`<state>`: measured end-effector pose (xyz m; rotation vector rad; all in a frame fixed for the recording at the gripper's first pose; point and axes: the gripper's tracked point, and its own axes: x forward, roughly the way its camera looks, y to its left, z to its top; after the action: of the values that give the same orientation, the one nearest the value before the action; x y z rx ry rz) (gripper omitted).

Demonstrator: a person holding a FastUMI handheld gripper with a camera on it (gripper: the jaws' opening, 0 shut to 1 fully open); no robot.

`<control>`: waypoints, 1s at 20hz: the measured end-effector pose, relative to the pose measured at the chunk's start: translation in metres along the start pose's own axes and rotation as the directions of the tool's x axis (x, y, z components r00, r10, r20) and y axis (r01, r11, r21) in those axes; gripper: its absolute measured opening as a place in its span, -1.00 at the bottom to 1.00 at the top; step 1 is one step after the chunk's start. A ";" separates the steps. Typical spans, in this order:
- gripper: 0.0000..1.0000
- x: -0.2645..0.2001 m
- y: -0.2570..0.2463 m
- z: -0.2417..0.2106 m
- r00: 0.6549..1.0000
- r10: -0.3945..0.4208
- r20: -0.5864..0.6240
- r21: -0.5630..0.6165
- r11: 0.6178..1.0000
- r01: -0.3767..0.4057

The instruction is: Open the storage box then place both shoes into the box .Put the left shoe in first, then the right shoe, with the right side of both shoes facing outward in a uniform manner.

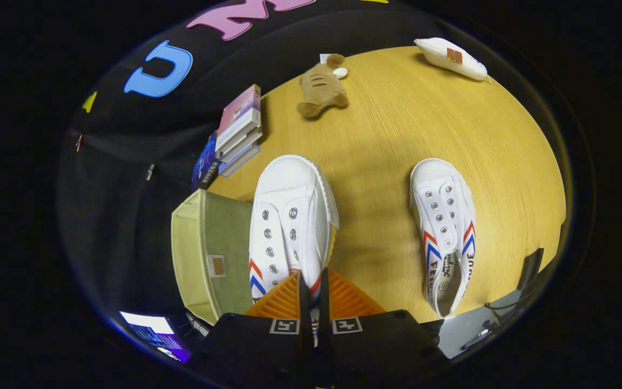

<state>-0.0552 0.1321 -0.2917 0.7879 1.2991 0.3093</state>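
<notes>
One round wooden table (pixel 424 135) carries everything, and the green storage box (pixel 211 243) is seen at its left edge, just beside the shoe that is held, so it looks like the drop will be short. Two white shoes are seen: one shoe (pixel 289 216) is lifted up with its toe pointing away, and its heel side is squeezed between the nearly closed orange fingers (pixel 281 300) of the gripper (pixel 313 302), while the other shoe (pixel 446 227) is left flat near the right edge to wait its turn. Smaller things, a stack of books (pixel 238 129), a brown toy (pixel 322 86) and a white pouch (pixel 451 56), are kept along the far edge, out of the way.
</notes>
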 end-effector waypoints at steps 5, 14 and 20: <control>-0.86 -0.027 0.098 0.002 0.996 0.083 0.030 -0.071 0.994 -0.080; -0.86 0.042 0.221 -0.054 0.988 0.105 -0.111 -0.149 0.982 -0.120; -0.86 0.109 0.218 -0.078 0.990 -0.026 -0.139 -0.183 0.983 0.000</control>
<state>-0.0510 0.3809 -0.2303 0.6101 1.3858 0.4743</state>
